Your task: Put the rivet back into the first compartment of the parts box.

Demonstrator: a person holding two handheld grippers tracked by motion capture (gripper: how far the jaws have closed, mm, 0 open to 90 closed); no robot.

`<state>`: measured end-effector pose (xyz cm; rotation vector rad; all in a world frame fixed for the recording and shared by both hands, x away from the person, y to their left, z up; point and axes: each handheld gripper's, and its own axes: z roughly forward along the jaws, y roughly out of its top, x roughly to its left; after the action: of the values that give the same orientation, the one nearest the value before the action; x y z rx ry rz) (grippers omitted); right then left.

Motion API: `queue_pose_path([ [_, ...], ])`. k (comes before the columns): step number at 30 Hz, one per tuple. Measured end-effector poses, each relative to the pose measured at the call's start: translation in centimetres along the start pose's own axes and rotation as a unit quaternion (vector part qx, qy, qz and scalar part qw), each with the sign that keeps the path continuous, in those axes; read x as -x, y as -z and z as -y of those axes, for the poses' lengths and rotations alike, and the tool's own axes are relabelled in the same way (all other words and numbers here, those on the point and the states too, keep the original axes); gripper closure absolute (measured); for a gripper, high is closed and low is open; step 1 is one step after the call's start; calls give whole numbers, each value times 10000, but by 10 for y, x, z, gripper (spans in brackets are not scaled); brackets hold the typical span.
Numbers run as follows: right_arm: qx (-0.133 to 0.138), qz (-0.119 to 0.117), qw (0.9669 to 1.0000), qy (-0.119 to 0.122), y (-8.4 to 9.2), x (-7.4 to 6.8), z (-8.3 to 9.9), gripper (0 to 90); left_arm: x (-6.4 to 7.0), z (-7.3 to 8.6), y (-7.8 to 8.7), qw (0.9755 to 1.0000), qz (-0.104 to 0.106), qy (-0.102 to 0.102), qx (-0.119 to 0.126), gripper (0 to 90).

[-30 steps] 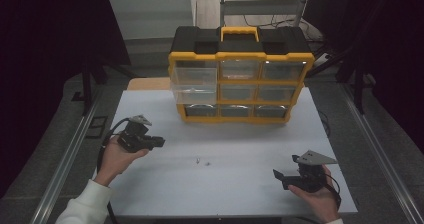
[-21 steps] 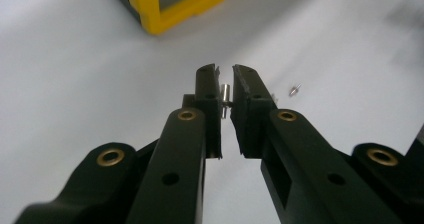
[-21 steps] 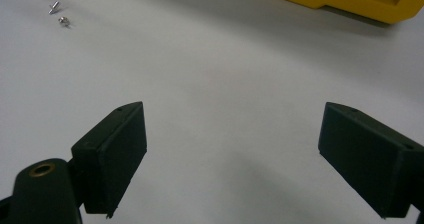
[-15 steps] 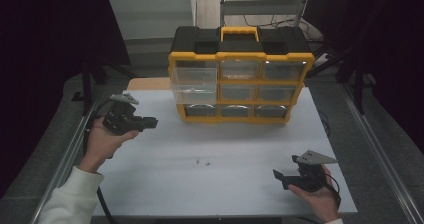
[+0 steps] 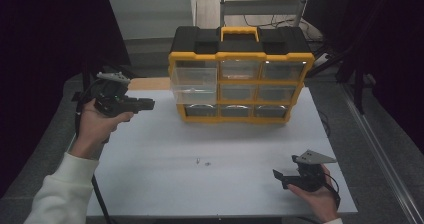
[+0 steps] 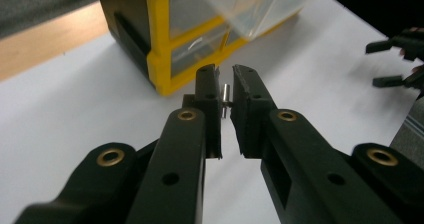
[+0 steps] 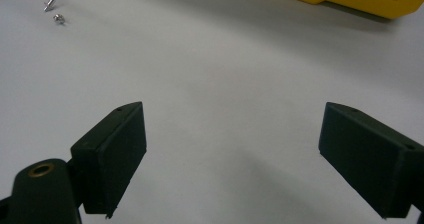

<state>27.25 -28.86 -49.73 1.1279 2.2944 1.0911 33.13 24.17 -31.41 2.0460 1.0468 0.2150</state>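
Note:
My left gripper point(image 5: 149, 104) is held up in the air left of the yellow and black organizer box point(image 5: 240, 49), pointing at it. In the left gripper view its jaws point(image 6: 226, 81) are shut on a small metal screw point(image 6: 226, 100). The box's top left clear drawer point(image 5: 194, 84) is pulled out, and it shows as the clear drawer point(image 6: 260, 4) just beyond the jaws. My right gripper point(image 5: 278, 176) rests open on the white table point(image 5: 150, 184) at the front right, and nothing lies between its jaws point(image 7: 234, 129).
Two small metal parts point(image 5: 202, 161) lie loose mid-table, seen as a screw point(image 7: 49, 4) and a nut point(image 7: 59, 18) in the right gripper view. The box holds several clear drawers. Dark curtains and rails flank the table.
The left hand has risen from the table and moved back and left, staying level with the pulled-out drawer. The right gripper has stayed put.

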Motion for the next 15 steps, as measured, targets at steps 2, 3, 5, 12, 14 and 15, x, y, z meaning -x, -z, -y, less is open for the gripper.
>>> queue_pose_path([
  [2, 19, 9, 10000, 13, 0, 0, 0, 122, 2, -7, 4, 10000, 10, -33, 44, 828],
  [3, 7, 10, 10000, 8, 0, 0, 0, 122, 4, -15, 8, 9999, 6, -60, 91, 828],
  [5, -4, 10, 10000, 11, -1, 1, 0, 122, 4, -19, 10, 9999, -7, -73, 107, 828],
  [12, -44, 6, 10000, 16, -2, 1, 0, 122, 8, -44, 18, 9996, 4, -102, 275, 828],
  [14, -43, 6, 10000, 16, -2, 1, 1, 122, 10, -51, 19, 9995, -11, -115, 310, 828],
  [15, -35, 12, 10000, 16, -2, 1, 1, 122, 12, -58, 18, 9993, 43, -118, 343, 828],
])
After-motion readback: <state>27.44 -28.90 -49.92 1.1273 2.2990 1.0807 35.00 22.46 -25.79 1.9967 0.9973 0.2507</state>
